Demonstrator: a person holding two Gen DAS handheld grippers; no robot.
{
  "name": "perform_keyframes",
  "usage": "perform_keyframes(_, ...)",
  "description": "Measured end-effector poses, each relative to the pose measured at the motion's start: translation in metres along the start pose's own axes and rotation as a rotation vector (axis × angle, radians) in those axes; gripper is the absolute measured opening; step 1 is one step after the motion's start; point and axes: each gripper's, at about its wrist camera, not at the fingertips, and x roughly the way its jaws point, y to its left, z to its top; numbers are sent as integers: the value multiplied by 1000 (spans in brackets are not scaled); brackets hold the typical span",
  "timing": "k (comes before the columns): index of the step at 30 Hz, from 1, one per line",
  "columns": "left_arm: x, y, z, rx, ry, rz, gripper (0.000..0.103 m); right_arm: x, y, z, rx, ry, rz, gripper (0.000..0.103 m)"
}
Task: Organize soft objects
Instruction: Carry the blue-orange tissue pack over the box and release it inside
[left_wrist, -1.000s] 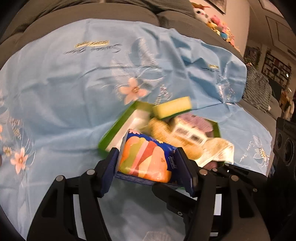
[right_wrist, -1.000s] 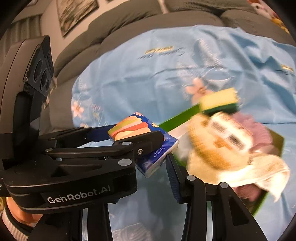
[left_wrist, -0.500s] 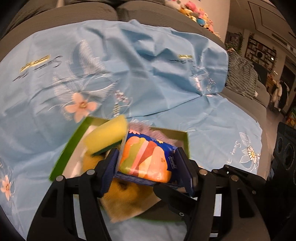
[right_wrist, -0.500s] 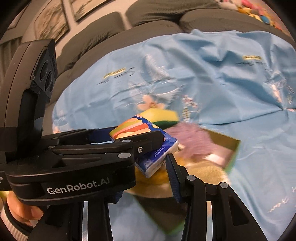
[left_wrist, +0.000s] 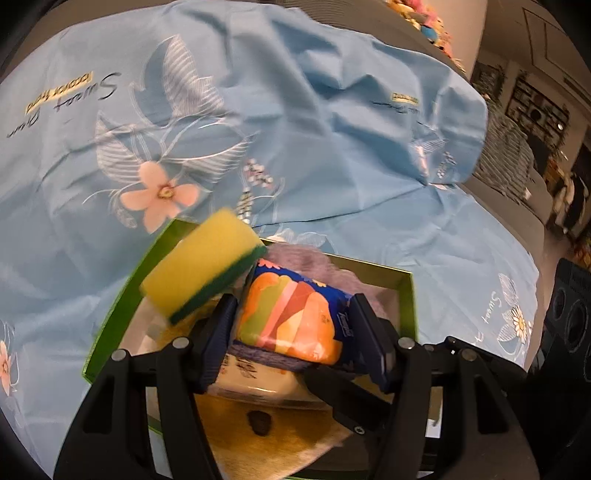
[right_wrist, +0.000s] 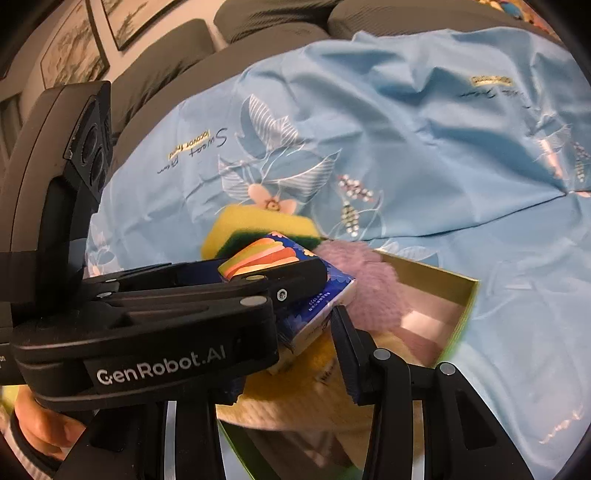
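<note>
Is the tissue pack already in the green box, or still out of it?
Out: the left gripper grips the tissue pack between its pads, held above the green box contents. Not released yet.

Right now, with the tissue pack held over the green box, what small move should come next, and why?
Probably lower the left gripper slightly, then open it: its pads clamp the tissue pack just above the green box, beside the yellow sponge and purple fluffy cloth.
</note>
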Motion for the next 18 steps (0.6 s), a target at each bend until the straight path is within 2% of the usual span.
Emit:
perform_keyframes(12, -18, 35, -2, -63, -22, 42, 62, 26, 28, 5, -5, 5, 65, 44)
perform_keyframes(18, -26, 44, -5, -110, -14, 21, 62, 24, 41, 3, -39, 3, 72, 44)
